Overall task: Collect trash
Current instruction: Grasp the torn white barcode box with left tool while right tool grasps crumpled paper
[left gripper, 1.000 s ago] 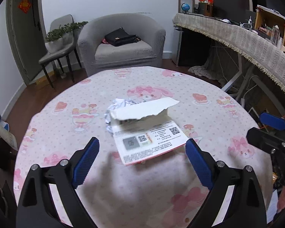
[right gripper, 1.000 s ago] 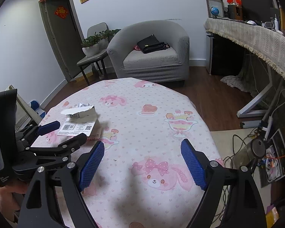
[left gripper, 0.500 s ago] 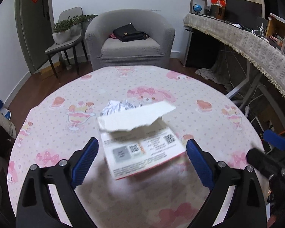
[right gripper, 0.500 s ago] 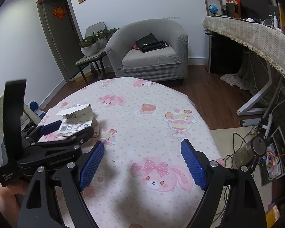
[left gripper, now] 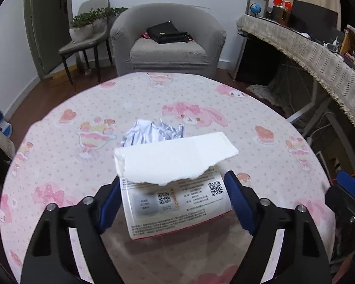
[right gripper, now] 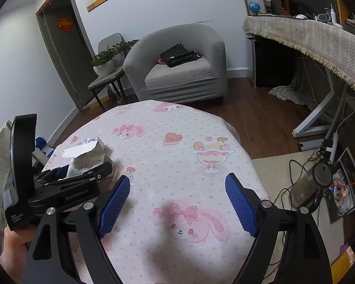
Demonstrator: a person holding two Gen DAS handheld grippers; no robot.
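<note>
Left and right wrist views of a round desk [left gripper: 260, 123] under a pink cartoon-print cloth, at the pick-up step of trash collection. The task's thing, a torn cardboard box [left gripper: 177, 196] with QR codes printed on its upper face and a ragged white flap [left gripper: 175, 158] standing up from it, lies near the desk's near-left edge as the right wrist view shows it [right gripper: 87, 159]. Just behind it, toward the desk's centre, sits a crumpled silver foil wrapper [left gripper: 151, 133], touching or almost touching the box. The left tool [left gripper: 172, 198] straddles the box: one blue pad stands by each side wall, and its jaws have just been closing with the box between them. The left pad looks to be at the wall, while a sliver of gap seems to remain on the right, so a firm grip is not yet certain. The right tool [right gripper: 177, 206] hangs wide and empty over bare cloth near the desk's right edge, well apart from the box. Handling, as a judgement: the box is probably light, thin-walled and likely empty, so it should crush or skew under hard squeezing. The low side walls are the better hold; the torn flap is floppy and may tear. The foil is lighter, soft, and may slip between the pads.
</note>
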